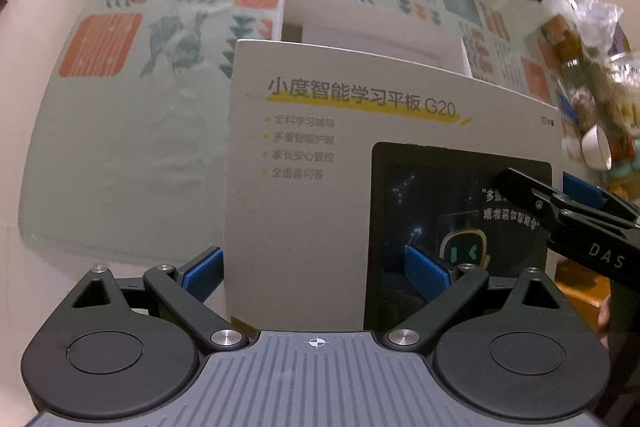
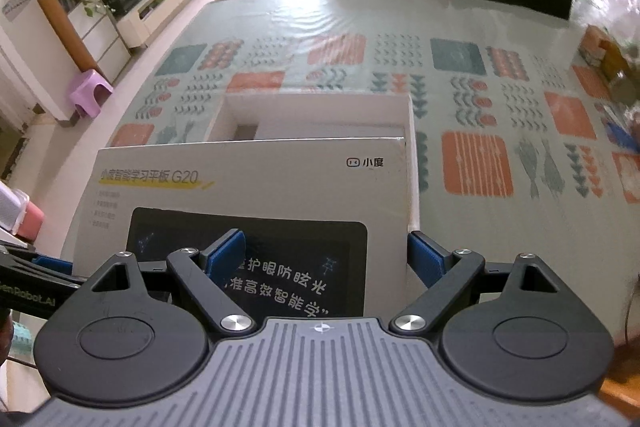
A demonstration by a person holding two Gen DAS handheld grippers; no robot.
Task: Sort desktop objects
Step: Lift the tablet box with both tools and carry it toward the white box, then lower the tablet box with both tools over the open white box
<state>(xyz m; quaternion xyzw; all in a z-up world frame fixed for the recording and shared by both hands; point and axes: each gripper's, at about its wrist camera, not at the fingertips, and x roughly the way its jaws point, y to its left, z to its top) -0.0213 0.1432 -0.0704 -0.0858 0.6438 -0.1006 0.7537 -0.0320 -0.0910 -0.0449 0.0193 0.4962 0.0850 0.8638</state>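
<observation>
Right wrist view: we see a white box lid (image 2: 256,179) printed with a dark tablet, over its open box (image 2: 320,111). Each of our wide-spread grippers, left (image 1: 320,267) and right (image 2: 326,257), straddles a lid side edge; grip unclear.

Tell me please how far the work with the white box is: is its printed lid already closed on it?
Not yet. Done: the open box base lies on the table. In hand: the printed lid sits between the left claw and right claw, both open, covering only the base's near part. Left: seating the lid squarely, then probably the clutter at the table's edge.
</observation>
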